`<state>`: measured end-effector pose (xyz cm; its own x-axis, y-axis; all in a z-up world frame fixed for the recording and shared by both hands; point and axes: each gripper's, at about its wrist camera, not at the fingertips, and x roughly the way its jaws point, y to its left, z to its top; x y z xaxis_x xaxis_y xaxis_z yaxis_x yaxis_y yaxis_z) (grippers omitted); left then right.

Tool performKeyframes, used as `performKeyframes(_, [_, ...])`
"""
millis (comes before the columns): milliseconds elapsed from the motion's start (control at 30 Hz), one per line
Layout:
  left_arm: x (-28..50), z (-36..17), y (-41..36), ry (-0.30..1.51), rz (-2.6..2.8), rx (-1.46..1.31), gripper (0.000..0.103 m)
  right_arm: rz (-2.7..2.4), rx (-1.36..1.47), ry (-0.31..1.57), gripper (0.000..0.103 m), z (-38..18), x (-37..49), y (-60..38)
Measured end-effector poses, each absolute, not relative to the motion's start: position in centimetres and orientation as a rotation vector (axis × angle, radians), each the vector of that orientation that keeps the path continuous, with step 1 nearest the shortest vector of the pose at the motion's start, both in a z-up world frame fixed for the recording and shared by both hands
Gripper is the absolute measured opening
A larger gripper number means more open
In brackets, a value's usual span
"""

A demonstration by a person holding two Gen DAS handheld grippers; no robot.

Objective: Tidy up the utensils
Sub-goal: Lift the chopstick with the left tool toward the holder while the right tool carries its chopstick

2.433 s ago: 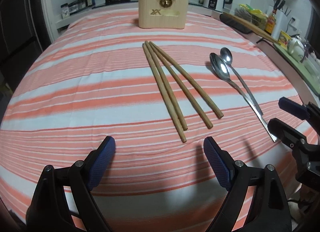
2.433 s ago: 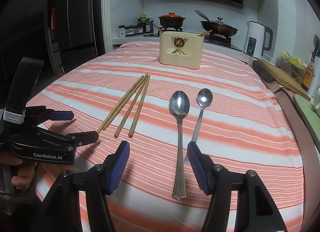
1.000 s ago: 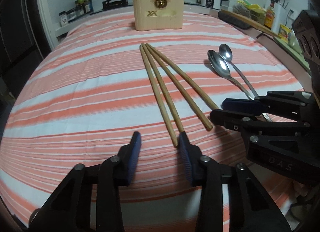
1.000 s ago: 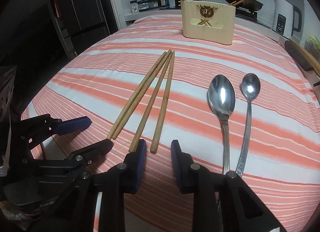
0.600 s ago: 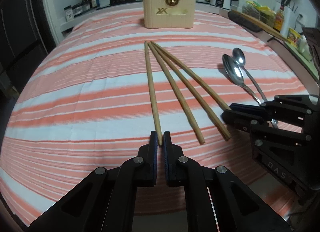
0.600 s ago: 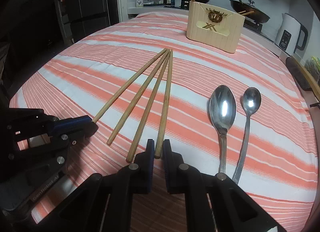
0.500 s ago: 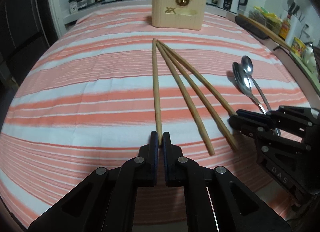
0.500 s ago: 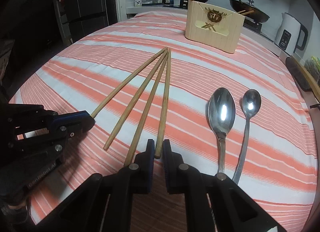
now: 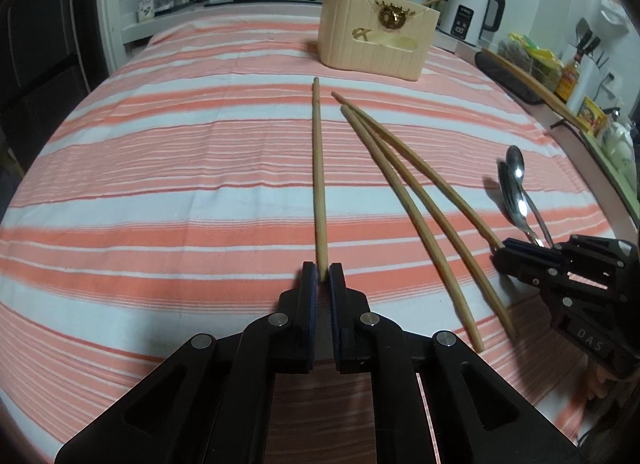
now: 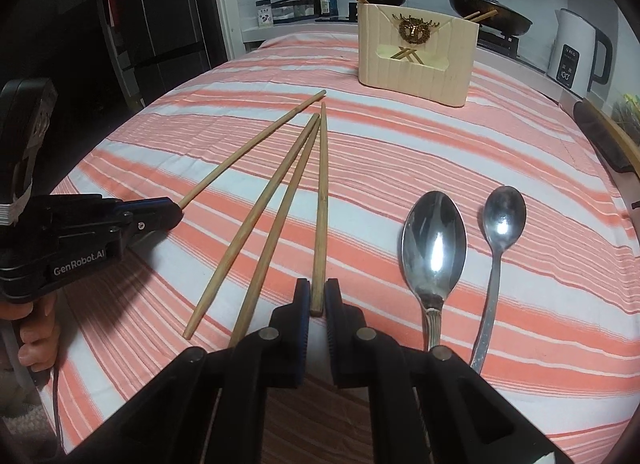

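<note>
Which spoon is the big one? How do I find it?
Start at the cream utensil holder at the far end of the striped tablecloth, then come nearer to the two metal spoons. The big spoon lies beside the chopsticks; its bowl is wider than the small spoon.

The left gripper (image 9: 323, 278) and the right gripper (image 10: 317, 300) both point down at a slant, each with its jaws pinched on the near end of a chopstick. A hand (image 10: 34, 328) holds the left gripper's handle.

cloth (image 9: 160, 191): orange-white stripes | chopsticks (image 10: 260, 207): tan | spoons (image 10: 434, 244): silver | holder (image 10: 416, 59): cream
</note>
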<state>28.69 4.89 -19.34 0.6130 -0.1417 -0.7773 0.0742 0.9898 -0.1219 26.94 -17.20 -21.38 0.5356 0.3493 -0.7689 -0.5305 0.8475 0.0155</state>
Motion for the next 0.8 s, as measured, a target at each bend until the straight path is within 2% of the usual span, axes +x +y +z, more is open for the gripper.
performKeyframes(167, [28.7, -19.3, 4.9, 0.897, -0.119, -0.085, 0.007, 0.531, -0.256, 0.847, 0.023, -21.4, 26.5, -17.2])
performKeyframes(200, [29.0, -19.3, 4.6, 0.898, -0.117, -0.077, 0.013, 0.531, -0.256, 0.847, 0.023, -21.4, 26.5, -17.2])
performKeyframes(267, [29.4, -19.0, 4.2, 0.909, -0.133, -0.073, 0.032, 0.530, -0.258, 0.846, 0.023, -21.4, 26.6, -17.1])
performKeyframes(300, [29.5, -18.7, 4.1, 0.911, -0.137, -0.083, 0.047, 0.531, -0.257, 0.846, 0.024, -21.4, 26.6, -17.2])
performKeyframes(333, [29.7, -18.3, 4.2, 0.905, -0.140, -0.104, 0.056, 0.532, -0.255, 0.846, 0.024, -21.4, 26.6, -17.2])
performKeyframes(433, [30.5, -17.6, 4.7, 0.874, -0.136, -0.183, 0.066, 0.538, -0.245, 0.846, 0.024, -21.4, 26.7, -17.4])
performKeyframes(567, [31.3, -19.4, 4.7, 0.896, -0.075, -0.190, 0.069, 0.534, -0.248, 0.845, 0.024, -21.4, 26.6, -17.3])
performKeyframes(633, [30.7, -19.0, 4.9, 0.884, -0.070, -0.186, 0.076, 0.535, -0.245, 0.846, 0.024, -21.4, 26.7, -17.4])
performKeyframes(800, [28.4, -19.5, 5.2, 0.896, -0.026, -0.085, 0.075, 0.535, -0.244, 0.846, 0.024, -21.5, 26.7, -17.4])
